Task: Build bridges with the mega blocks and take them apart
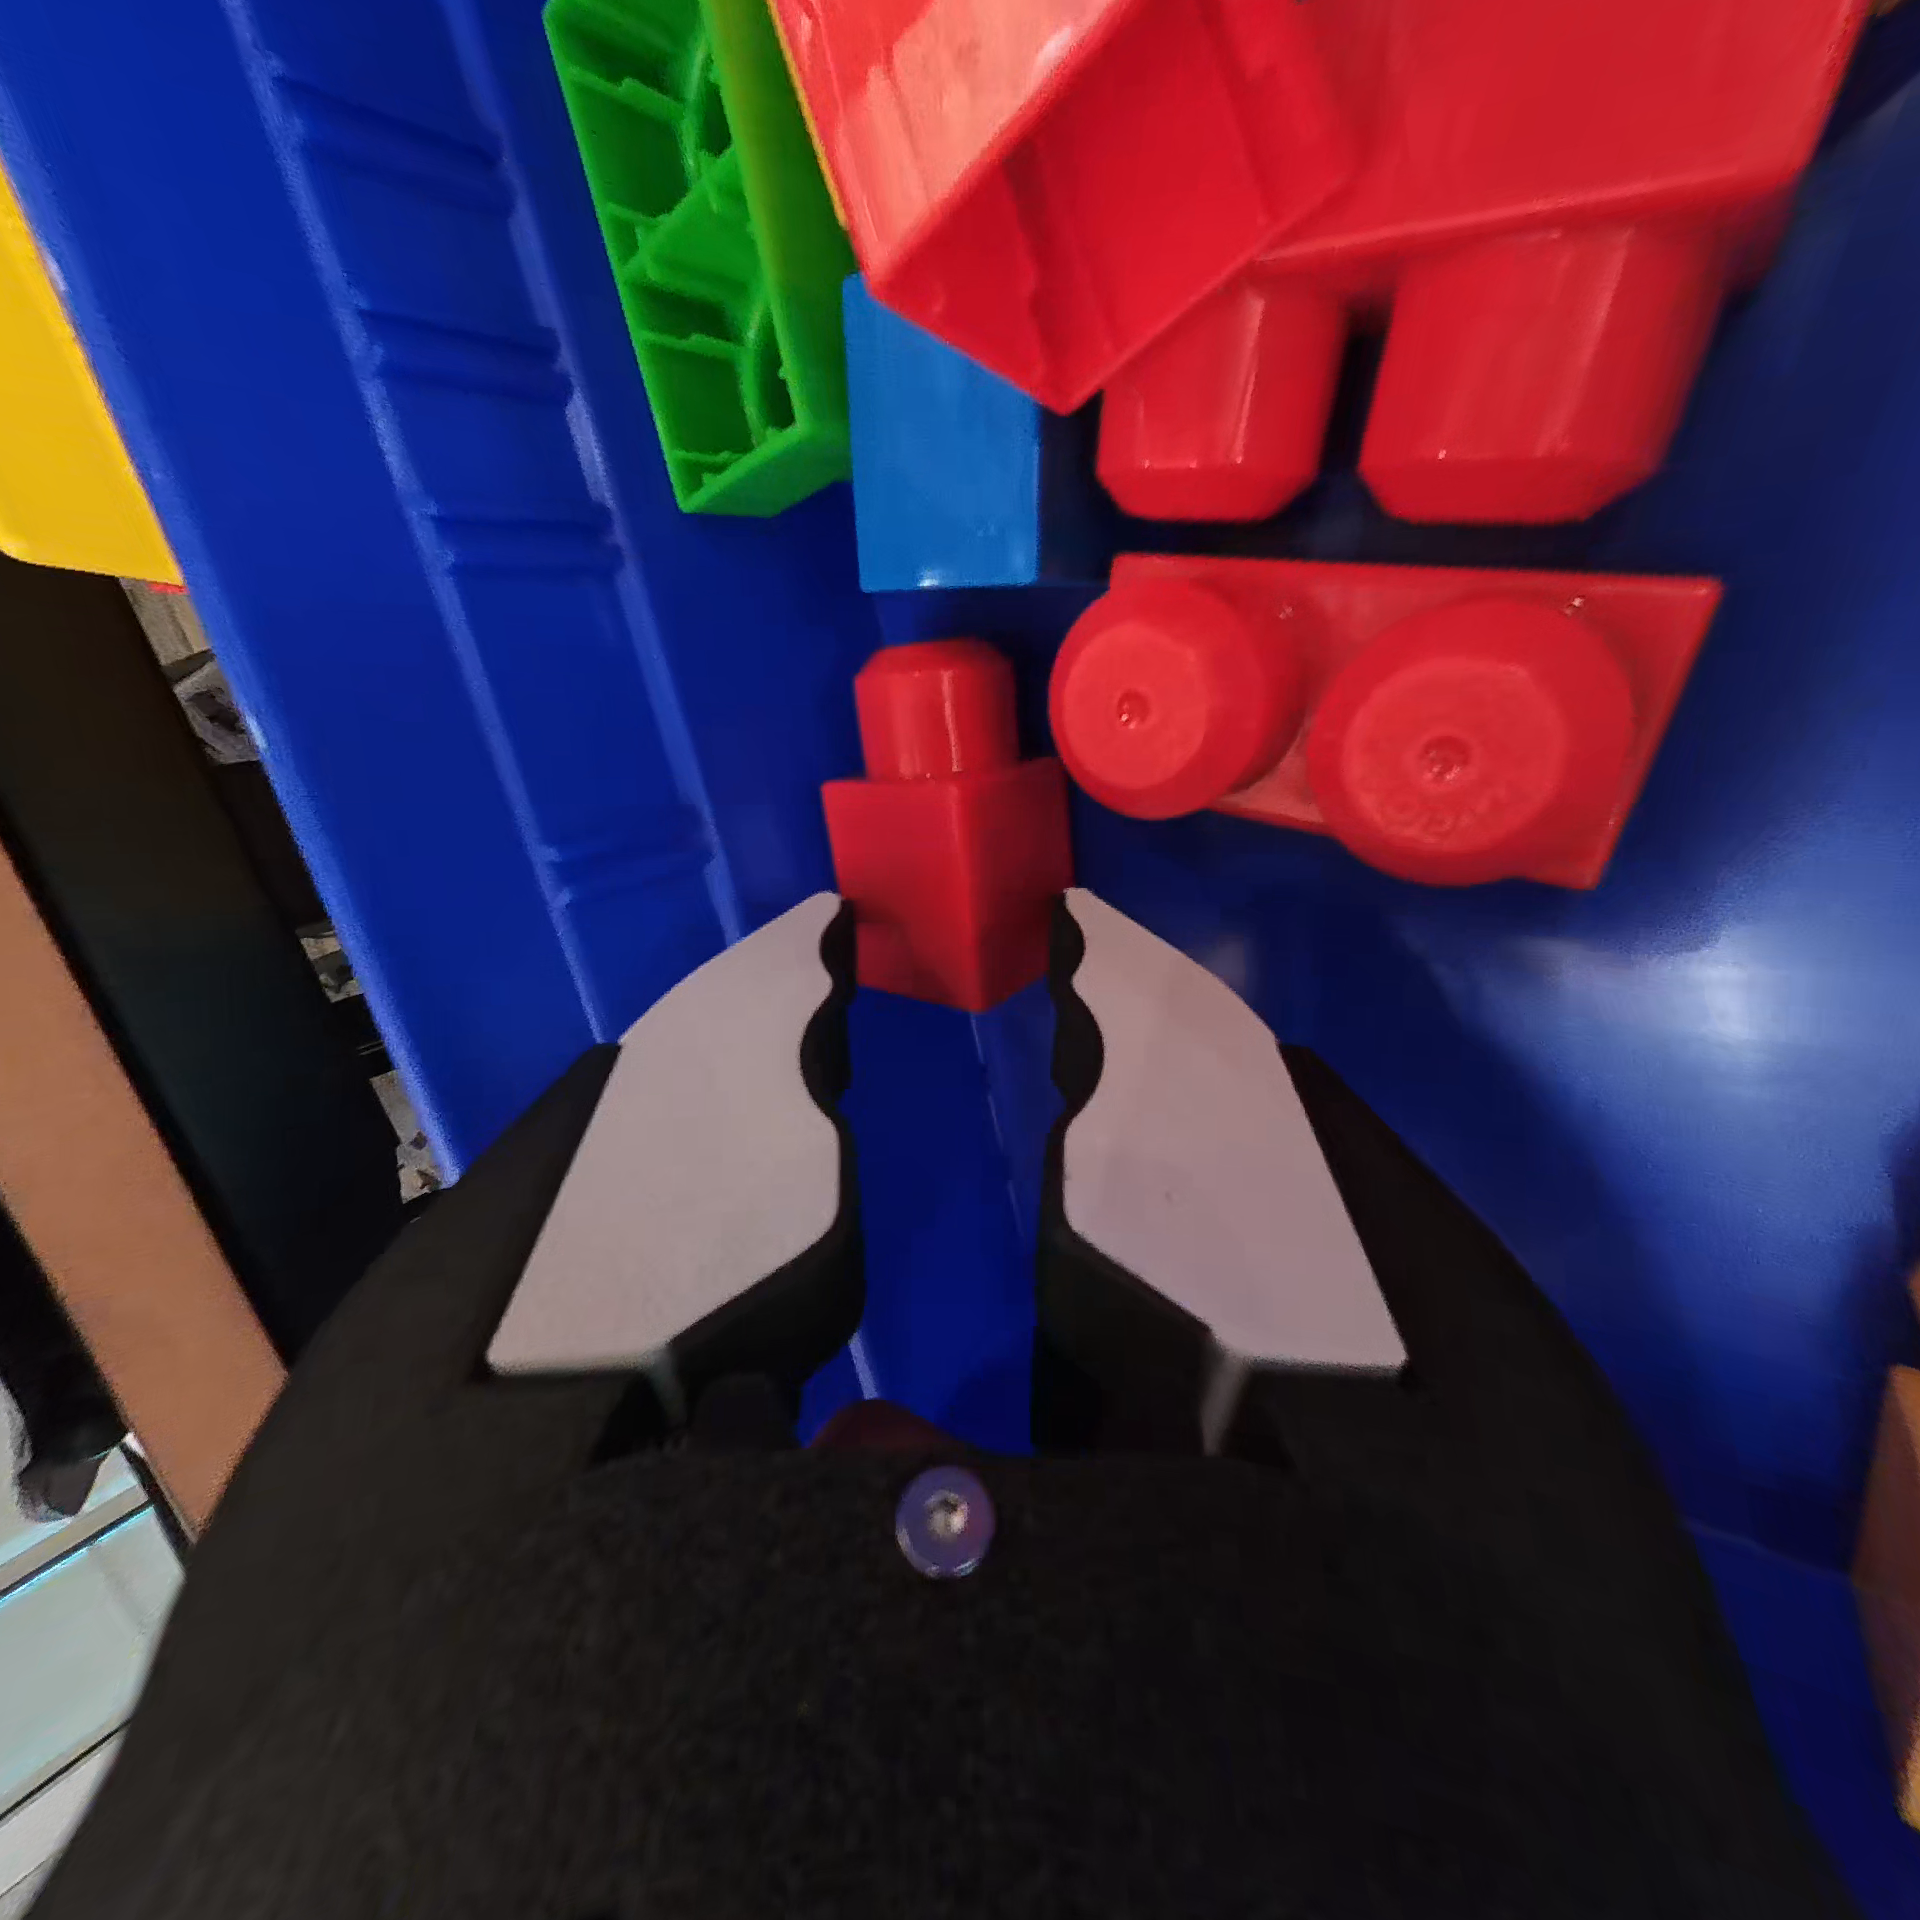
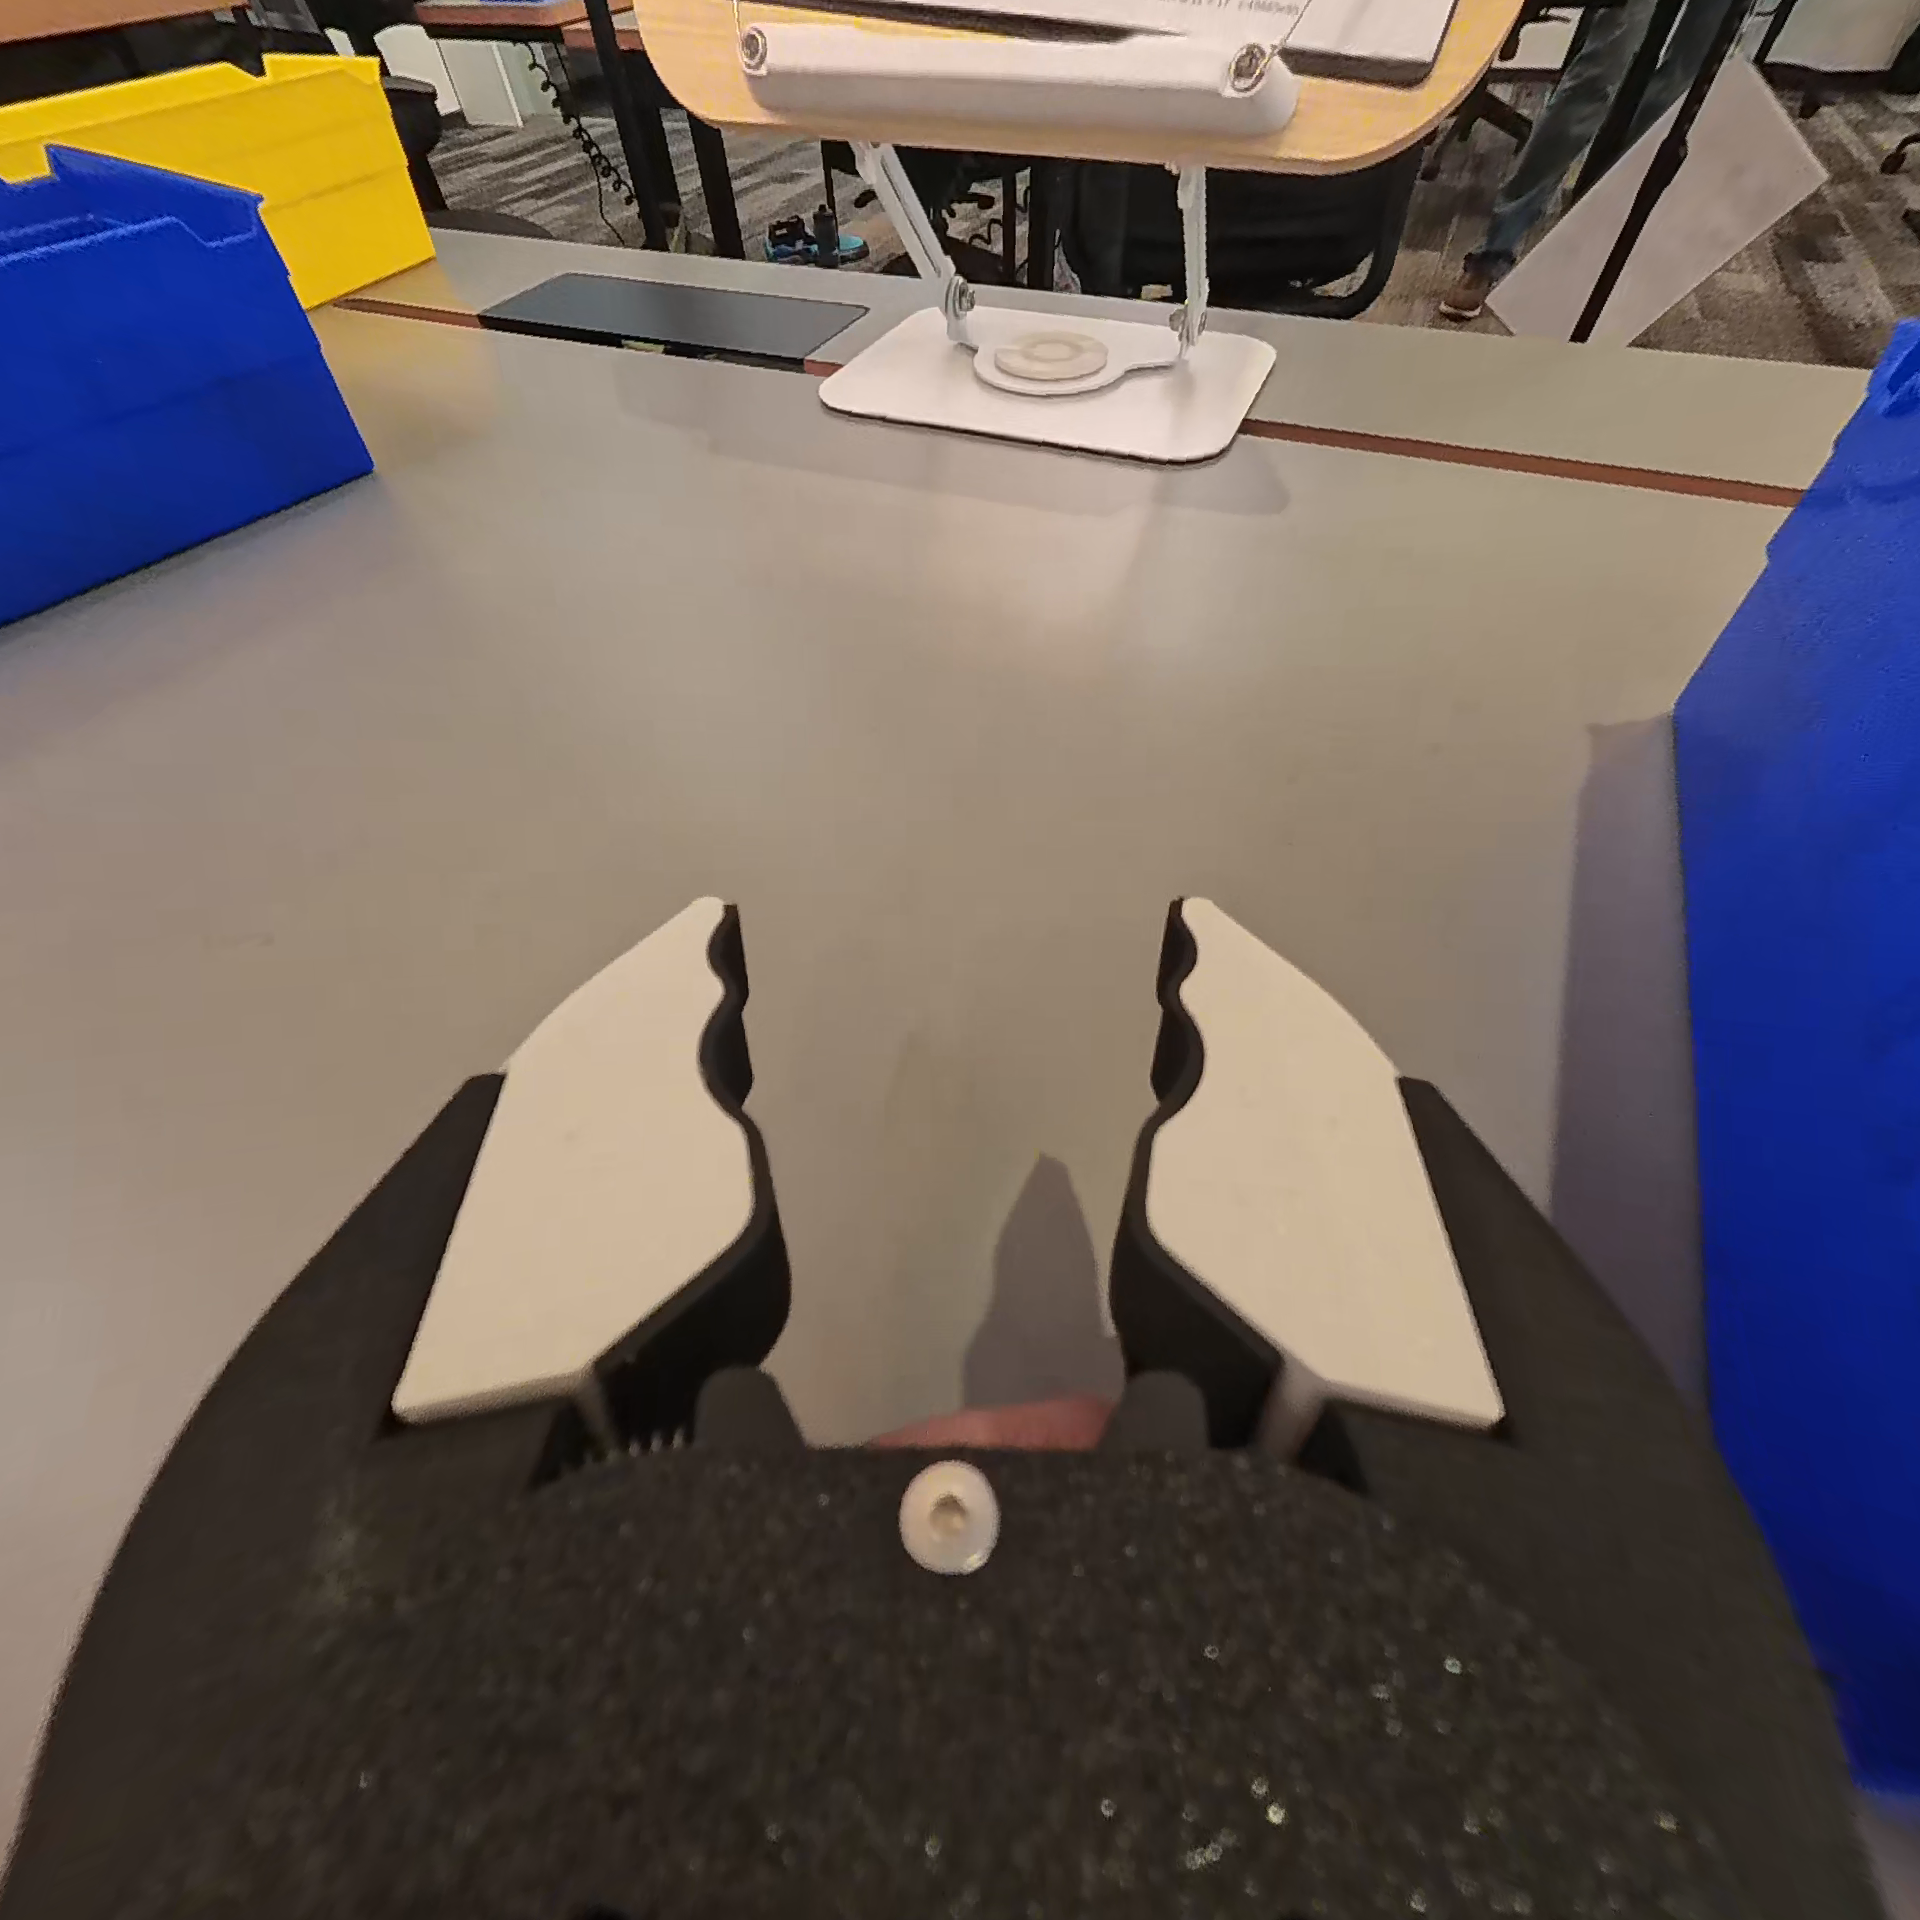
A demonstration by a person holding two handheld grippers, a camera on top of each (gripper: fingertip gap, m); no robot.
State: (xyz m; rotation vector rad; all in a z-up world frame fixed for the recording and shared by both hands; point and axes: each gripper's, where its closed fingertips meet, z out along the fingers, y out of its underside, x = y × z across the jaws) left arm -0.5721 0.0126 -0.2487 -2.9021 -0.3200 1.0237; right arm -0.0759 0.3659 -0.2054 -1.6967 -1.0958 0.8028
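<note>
Left gripper (image 1: 951,940) reaches into the blue bin (image 1: 436,540), jaws narrowed around the base of a small red one-stud block (image 1: 940,894). Pads look touching or just about touching its sides; cannot confirm a firm clamp.

Risks, as judgement: grip sits only at the jaw tips and low on the block, so it may pivot or pop out on lifting. The two-stud red block (image 1: 1371,727) lies just right of it, stud nearly touching, and could get dragged or snagged. A heap of larger red blocks (image 1: 1195,208), a blue block (image 1: 940,457) and a green block (image 1: 707,281) lies just beyond; pushing further in would shove them. Bin wall is close on the left, so a jaw may scrape it.

Pose: left gripper points steeply into the bin, view rolled. Right gripper (image 2: 951,997) hovers low over the bare grey surface (image 2: 831,675), jaws wide, holding nothing, level and pointing far. Another blue bin (image 2: 1808,1039) is close on its right; a yellow bin (image 2: 260,145) sits far left.
</note>
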